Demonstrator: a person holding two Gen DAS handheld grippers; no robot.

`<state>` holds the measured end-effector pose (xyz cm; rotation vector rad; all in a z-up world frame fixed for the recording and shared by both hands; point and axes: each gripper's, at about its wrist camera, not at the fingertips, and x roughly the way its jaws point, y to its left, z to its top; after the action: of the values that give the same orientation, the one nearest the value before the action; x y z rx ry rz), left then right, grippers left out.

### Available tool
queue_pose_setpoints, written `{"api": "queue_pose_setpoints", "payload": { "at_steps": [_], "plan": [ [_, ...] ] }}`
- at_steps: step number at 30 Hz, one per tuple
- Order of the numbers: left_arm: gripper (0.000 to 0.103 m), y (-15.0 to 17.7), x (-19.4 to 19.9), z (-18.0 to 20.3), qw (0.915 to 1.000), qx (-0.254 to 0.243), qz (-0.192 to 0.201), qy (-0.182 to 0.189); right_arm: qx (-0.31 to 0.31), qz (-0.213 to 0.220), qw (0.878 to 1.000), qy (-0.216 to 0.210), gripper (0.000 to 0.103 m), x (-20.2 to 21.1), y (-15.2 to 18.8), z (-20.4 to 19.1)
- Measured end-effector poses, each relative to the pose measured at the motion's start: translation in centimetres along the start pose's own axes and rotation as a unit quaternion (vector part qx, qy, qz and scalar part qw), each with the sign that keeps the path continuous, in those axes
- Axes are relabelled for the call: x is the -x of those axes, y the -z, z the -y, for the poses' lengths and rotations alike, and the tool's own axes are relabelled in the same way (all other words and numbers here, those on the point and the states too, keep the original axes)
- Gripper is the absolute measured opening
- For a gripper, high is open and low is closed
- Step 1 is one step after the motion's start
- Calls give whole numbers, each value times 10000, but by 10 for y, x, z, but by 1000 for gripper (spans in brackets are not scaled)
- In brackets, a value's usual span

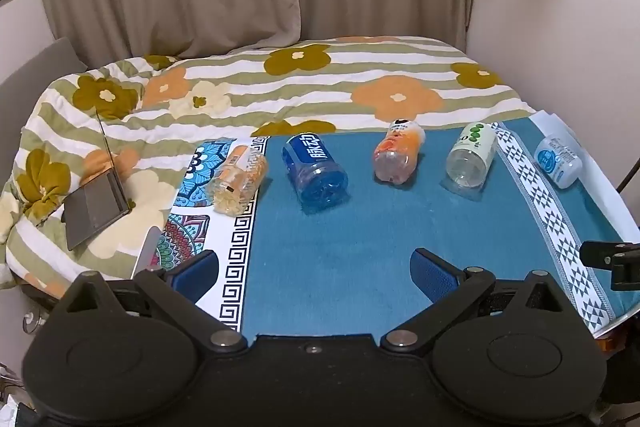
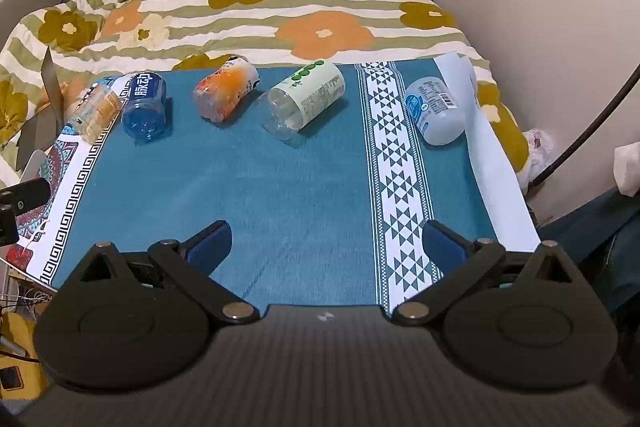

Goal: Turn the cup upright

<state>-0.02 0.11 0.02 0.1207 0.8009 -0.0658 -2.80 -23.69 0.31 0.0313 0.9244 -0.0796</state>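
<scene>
Several plastic cups made from bottle bottoms lie on their sides in a row on the blue cloth. From the left: a yellow-orange one, a blue one, an orange one, a white one with green dots, and a pale blue-label one. My left gripper is open and empty, near the front edge. My right gripper is open and empty, also well short of the cups.
A bed with a flowered striped quilt lies behind the table. An open laptop rests on it at the left. Patterned cloth strips border the blue cloth. A wall stands close on the right.
</scene>
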Motion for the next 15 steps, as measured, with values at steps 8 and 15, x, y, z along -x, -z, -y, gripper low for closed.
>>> {"api": "queue_pose_setpoints", "payload": {
  "at_steps": [8,15],
  "plan": [
    [103,1,-1,2,10000,-46,46,-37,-5,-15,10000,8,103,0,0,0],
    [103,-3,-1,5,9999,-108,50,-27,15,-22,10000,24,103,-2,-1,-1]
  ]
}}
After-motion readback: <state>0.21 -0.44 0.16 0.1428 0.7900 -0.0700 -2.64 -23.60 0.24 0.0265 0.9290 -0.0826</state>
